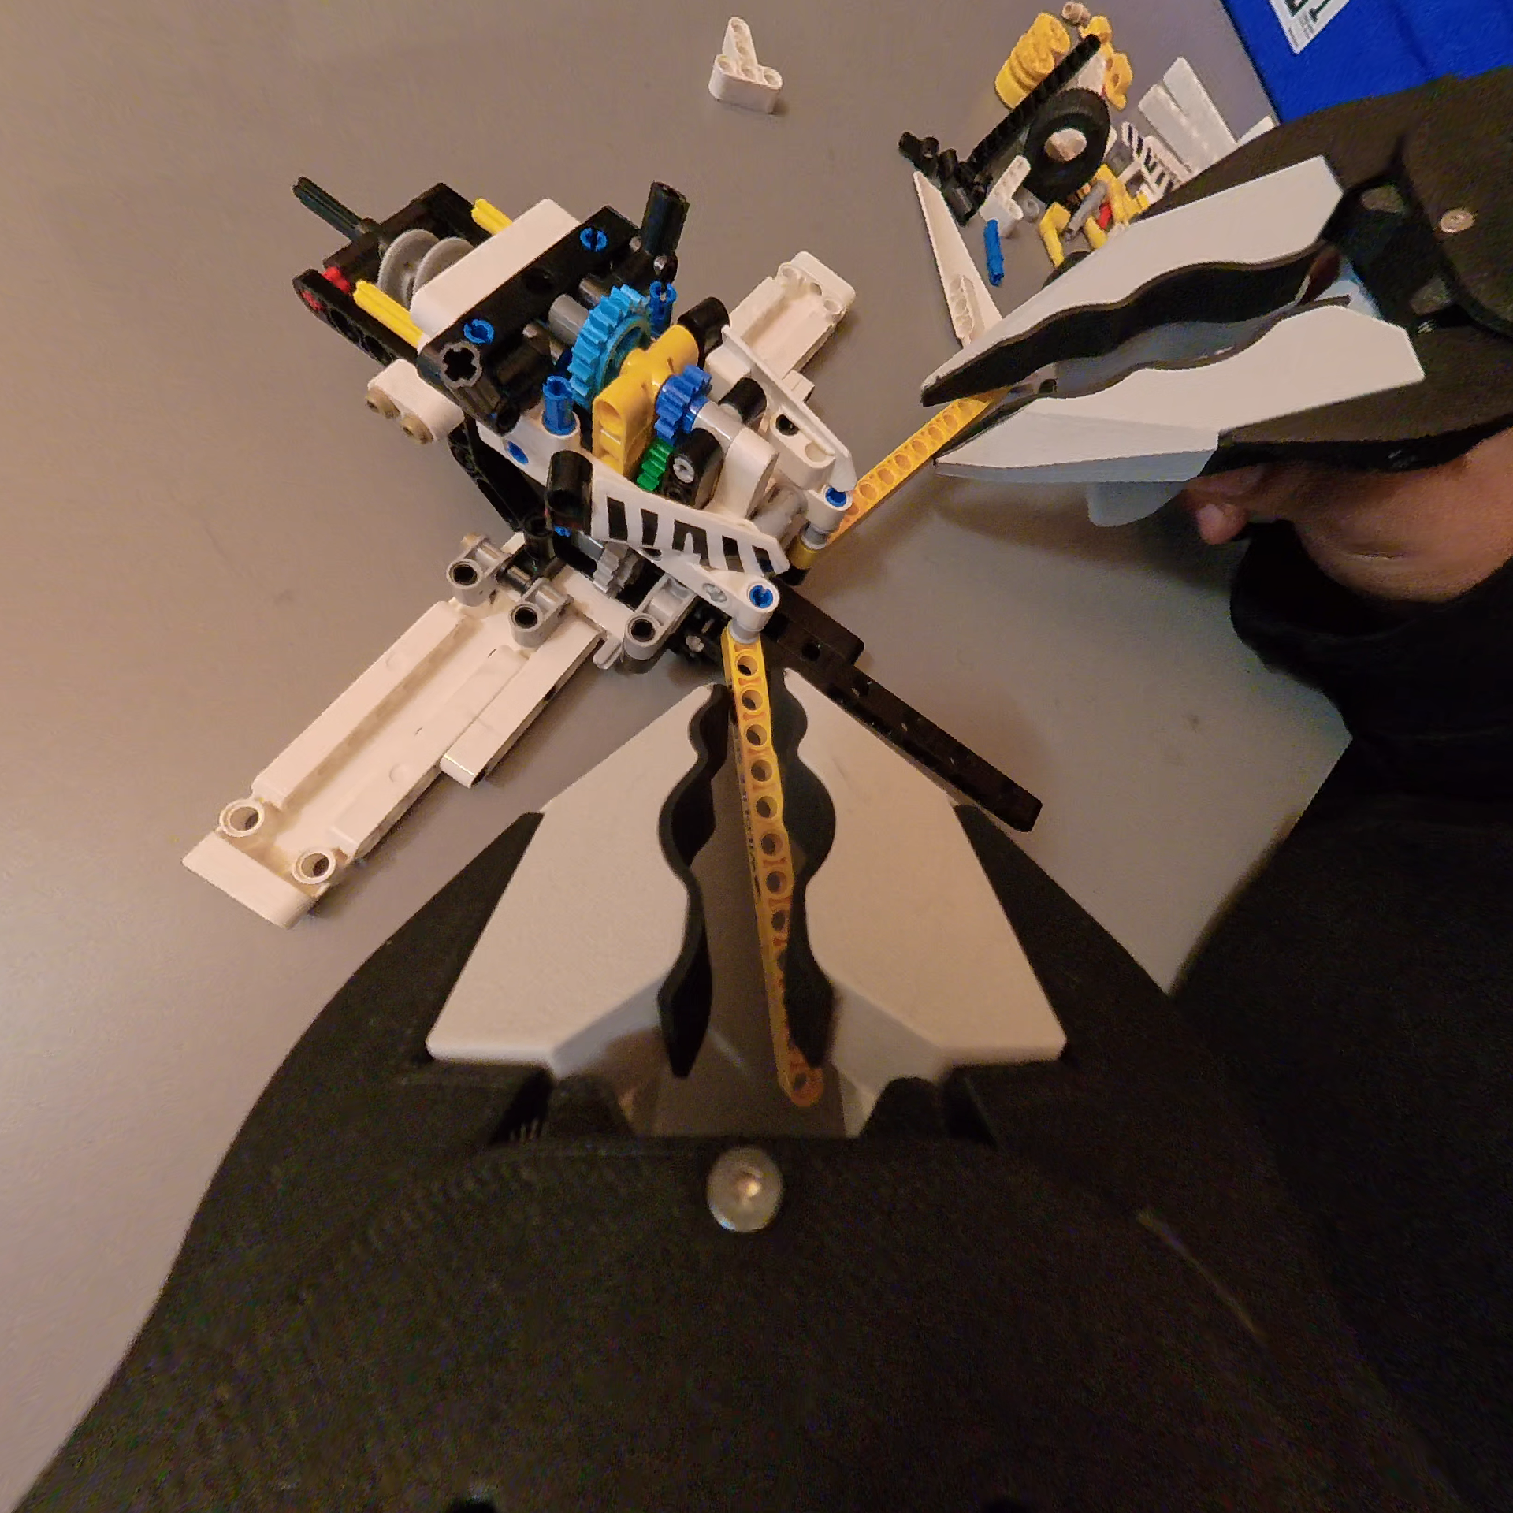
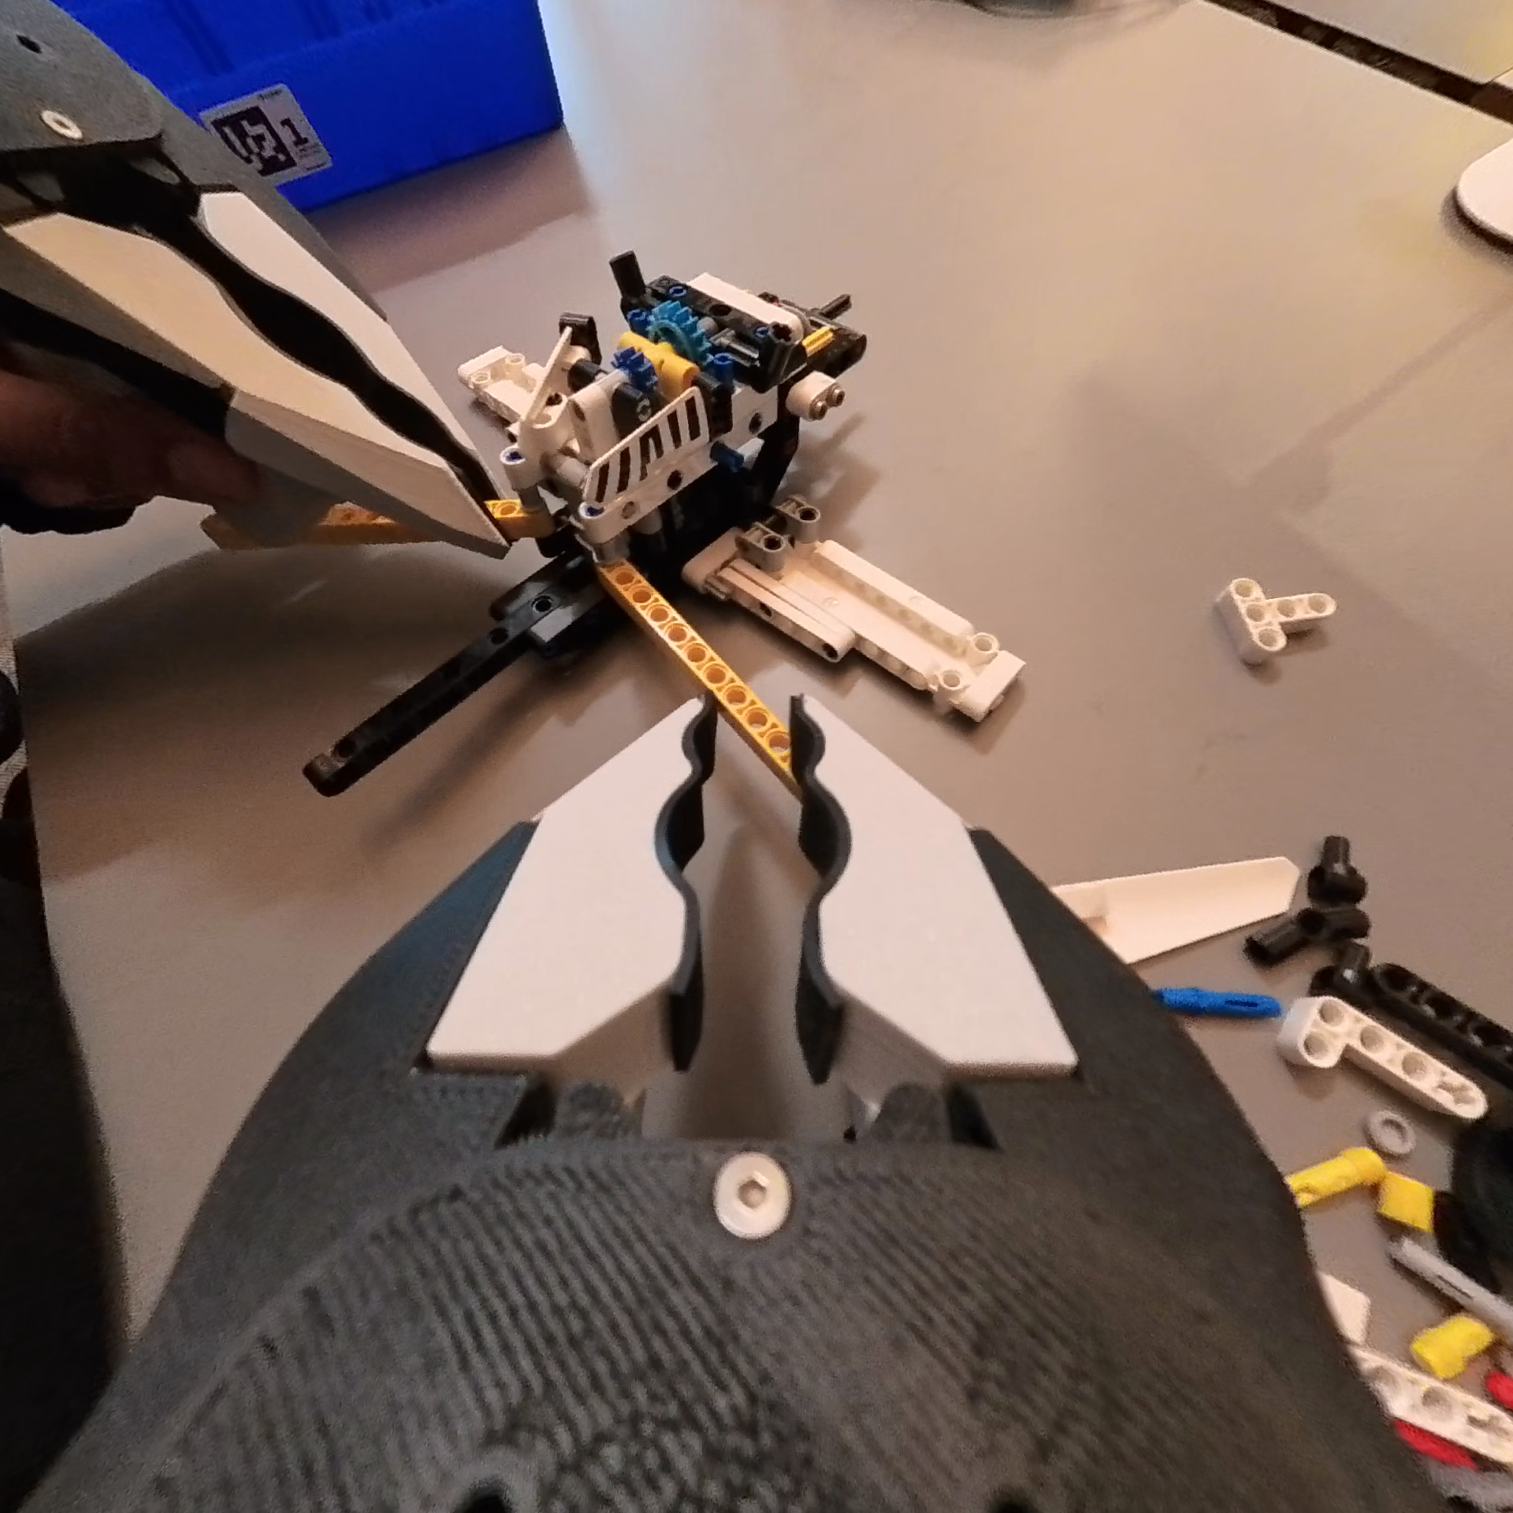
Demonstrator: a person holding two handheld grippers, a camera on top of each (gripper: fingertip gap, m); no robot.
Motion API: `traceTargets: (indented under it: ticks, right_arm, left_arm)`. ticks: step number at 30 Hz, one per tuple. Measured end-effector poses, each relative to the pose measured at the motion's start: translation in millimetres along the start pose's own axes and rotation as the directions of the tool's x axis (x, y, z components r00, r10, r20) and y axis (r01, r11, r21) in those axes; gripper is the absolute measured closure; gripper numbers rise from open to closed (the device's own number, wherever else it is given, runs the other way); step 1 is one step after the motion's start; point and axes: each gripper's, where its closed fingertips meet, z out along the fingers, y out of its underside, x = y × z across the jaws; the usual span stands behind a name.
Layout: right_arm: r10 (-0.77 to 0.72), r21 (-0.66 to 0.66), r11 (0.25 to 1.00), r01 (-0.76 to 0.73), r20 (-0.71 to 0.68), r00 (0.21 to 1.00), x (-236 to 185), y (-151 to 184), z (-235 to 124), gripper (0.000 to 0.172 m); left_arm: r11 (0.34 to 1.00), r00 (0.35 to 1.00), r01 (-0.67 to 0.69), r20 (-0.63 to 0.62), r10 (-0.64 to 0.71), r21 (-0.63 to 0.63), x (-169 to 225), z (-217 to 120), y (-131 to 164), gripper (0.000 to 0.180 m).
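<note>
The toy-brick model [image 1: 622,393] stands on the grey table [image 1: 164,491] in the upper middle of both views, a block of gears and white and black pieces. Two long yellow beams with holes stick out from its near corner.

The left yellow beam [image 1: 761,810] runs from the model straight down the middle of the left wrist view, lying lengthwise between the fingers of the left tongs [image 1: 747,684]. These are nearly closed and grip the beam, with the dark pads against its sides.

The right yellow beam [image 2: 696,655] slants from the model down to the right tongs [image 2: 749,704] at the centre of the right wrist view. These stand a little open. The beam crosses aslant between the fingertips and meets the right-hand pad, while a gap shows beside the other pad, so it is not clamped.

A black beam [image 1: 901,720] juts out flat on the table between the two yellow ones. A long white panel [image 1: 393,778] reaches towards the lower left of the left view. Loose parts [image 1: 1056,139], a white angle piece [image 1: 741,70] and a blue bin [image 1: 1375,41] lie along the top.
</note>
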Motion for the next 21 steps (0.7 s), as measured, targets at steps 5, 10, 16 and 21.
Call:
traceTargets:
  ticks: [5, 10, 16, 21]
  right_arm:
    - [-0.107, 0.034, 0.994, 0.107, -0.018, 0.994, -11.2, -6.2, -5.3, 0.146]
    - [-0.39, 0.138, 0.916, 0.377, 0.085, 0.917, -61.7, -14.0, -13.6, 0.136]
    - [-0.634, 0.045, 0.772, 0.634, 0.132, 0.762, -88.0, 16.8, 8.7, 0.13]
    - [-0.77, 0.019, 0.637, 0.771, 0.068, 0.635, -89.1, 14.8, 16.5, 0.128]
  left_arm:
    - [1.0, 1.0, 0.014, -0.01, -0.014, 0.008, -0.2, 0.1, -0.3, 0.171]
    - [1.0, 1.0, 0.01, -0.014, -0.01, 0.008, 0.1, 0.9, -0.7, 0.171]
    - [1.0, 1.0, 0.007, -0.01, -0.006, 0.013, -0.1, 2.5, -2.1, 0.171]
    - [1.0, 1.0, -0.003, 0.011, 0.003, 0.017, -0.7, 2.9, -2.2, 0.171]
